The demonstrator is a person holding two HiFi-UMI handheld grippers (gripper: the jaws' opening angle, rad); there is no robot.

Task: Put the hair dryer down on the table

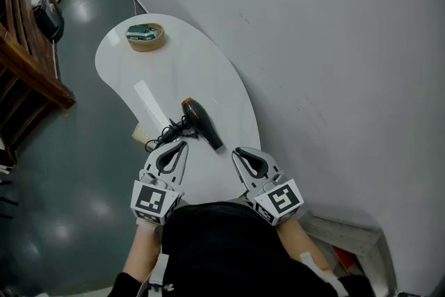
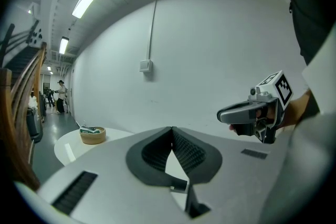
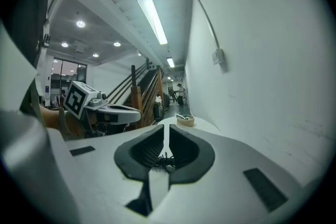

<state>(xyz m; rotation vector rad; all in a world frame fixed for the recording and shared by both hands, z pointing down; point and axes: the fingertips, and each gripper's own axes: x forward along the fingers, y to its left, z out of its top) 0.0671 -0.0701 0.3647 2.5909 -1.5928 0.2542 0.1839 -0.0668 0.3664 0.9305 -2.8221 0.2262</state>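
The hair dryer (image 1: 199, 120), black with an orange band, lies on the white table (image 1: 201, 66) with its black cord (image 1: 163, 136) bunched at its near left. My left gripper (image 1: 181, 143) hovers just short of the cord, jaws shut and empty. To the right of the dryer's nozzle, my right gripper (image 1: 238, 151) is likewise shut and holds nothing. In the left gripper view the shut jaws (image 2: 172, 131) point over the table, with the right gripper (image 2: 252, 113) beside them. The right gripper view shows a bit of the cord (image 3: 164, 160) beyond its shut jaws (image 3: 168, 130).
A round wooden bowl (image 1: 145, 37) with a green item stands at the table's far end. A white strip (image 1: 149, 104) lies left of the dryer. The grey wall (image 1: 334, 66) runs along the table's right side. A wooden staircase (image 1: 28, 66) stands at the left.
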